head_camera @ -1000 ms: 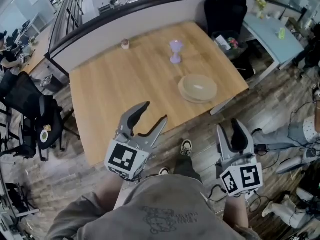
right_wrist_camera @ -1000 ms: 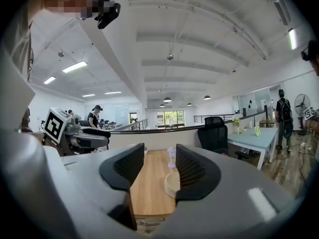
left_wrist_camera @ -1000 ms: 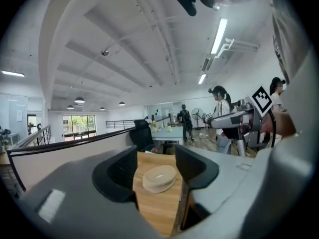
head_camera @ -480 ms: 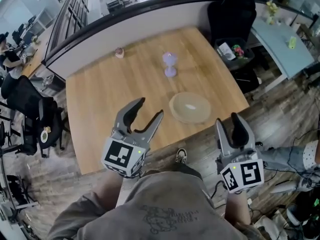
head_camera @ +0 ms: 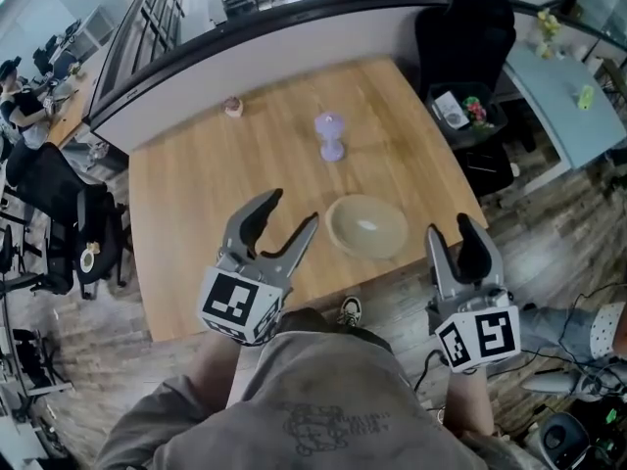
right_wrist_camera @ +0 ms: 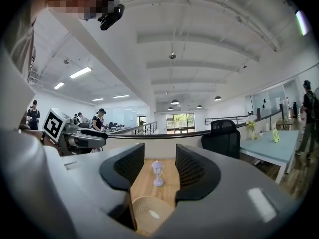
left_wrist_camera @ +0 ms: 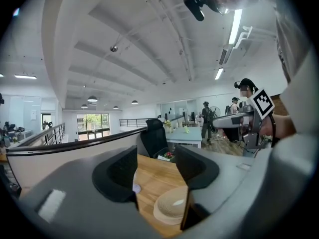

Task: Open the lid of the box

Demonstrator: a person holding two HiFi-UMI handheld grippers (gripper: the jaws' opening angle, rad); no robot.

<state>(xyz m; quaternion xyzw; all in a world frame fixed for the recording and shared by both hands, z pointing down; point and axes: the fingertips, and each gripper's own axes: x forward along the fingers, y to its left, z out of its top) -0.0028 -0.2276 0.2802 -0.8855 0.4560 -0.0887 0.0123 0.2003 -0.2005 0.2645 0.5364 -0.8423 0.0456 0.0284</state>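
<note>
Left claw (head_camera: 291,211) and right claw (head_camera: 453,229) both spread wide, nothing between, held level by near edge of surface (head_camera: 186,194) (squaring up, I'd guess). Round box (head_camera: 366,226) sits on surface ahead, between them, apparently closed, untouched, so either could reach rim.

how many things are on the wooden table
3: a round beige box near the front edge, a purple cup-shaped piece mid-table, a small item by the far edge. The left tool hides some tabletop.
</note>
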